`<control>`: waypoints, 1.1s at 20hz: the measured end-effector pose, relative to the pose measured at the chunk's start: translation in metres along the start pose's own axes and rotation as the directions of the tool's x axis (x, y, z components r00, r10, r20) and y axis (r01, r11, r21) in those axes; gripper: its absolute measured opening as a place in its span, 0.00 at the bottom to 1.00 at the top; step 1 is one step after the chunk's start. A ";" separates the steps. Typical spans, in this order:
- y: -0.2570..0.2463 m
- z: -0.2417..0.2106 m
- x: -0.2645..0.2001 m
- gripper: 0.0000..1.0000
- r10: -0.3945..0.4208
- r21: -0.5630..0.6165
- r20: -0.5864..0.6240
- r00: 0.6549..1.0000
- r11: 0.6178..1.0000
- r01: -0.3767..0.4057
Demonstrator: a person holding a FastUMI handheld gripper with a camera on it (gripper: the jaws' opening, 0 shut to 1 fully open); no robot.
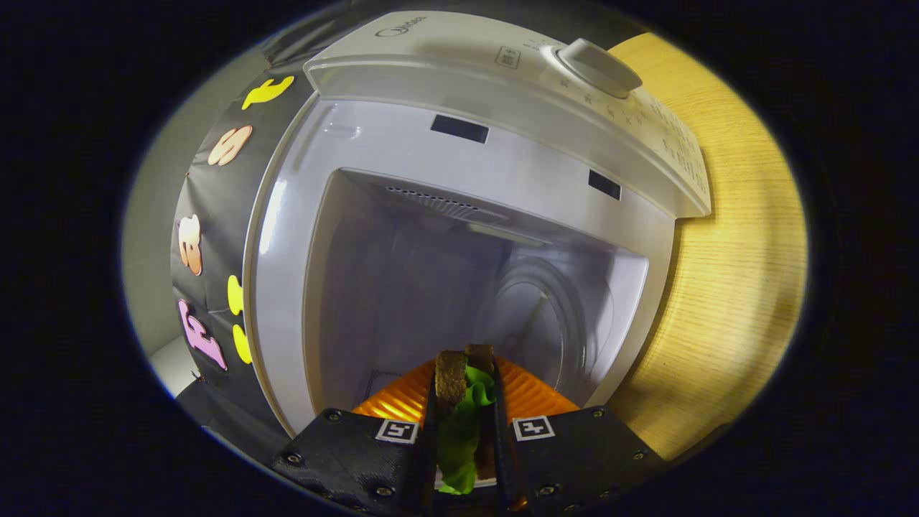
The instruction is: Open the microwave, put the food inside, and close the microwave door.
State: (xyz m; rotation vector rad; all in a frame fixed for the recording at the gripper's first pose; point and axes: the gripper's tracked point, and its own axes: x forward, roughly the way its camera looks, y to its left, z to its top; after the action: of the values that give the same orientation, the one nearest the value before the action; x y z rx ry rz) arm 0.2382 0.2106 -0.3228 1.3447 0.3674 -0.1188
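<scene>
While clamped between the fingers [465, 416], a sandwich [459, 402] of brown bread with green lettuce is held at the open microwave [459, 215], above an orange ridged plate [531, 395]. Inside the white cavity, a glass turntable [546, 316] is seen beyond. A wooden tabletop [732, 287] carries the microwave; its knob [599, 68] is visible.

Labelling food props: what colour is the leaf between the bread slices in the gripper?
Bright green: the leaf shows best in the gripper view, between brown bread slices.
</scene>
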 end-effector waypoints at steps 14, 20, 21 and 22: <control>-0.028 0.008 0.009 0.48 -0.122 -0.106 0.040 0.992 0.986 0.125; -0.026 0.027 -0.011 0.96 -0.146 -0.243 0.075 0.986 0.957 0.160; -0.025 0.030 -0.017 0.96 -0.148 -0.256 0.076 0.986 0.953 0.163; -0.024 0.033 -0.022 0.96 -0.153 -0.264 0.074 0.986 0.950 0.167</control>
State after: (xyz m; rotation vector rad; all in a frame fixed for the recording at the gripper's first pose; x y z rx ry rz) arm 0.2170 0.1710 -0.3318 1.0393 0.4319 -0.2308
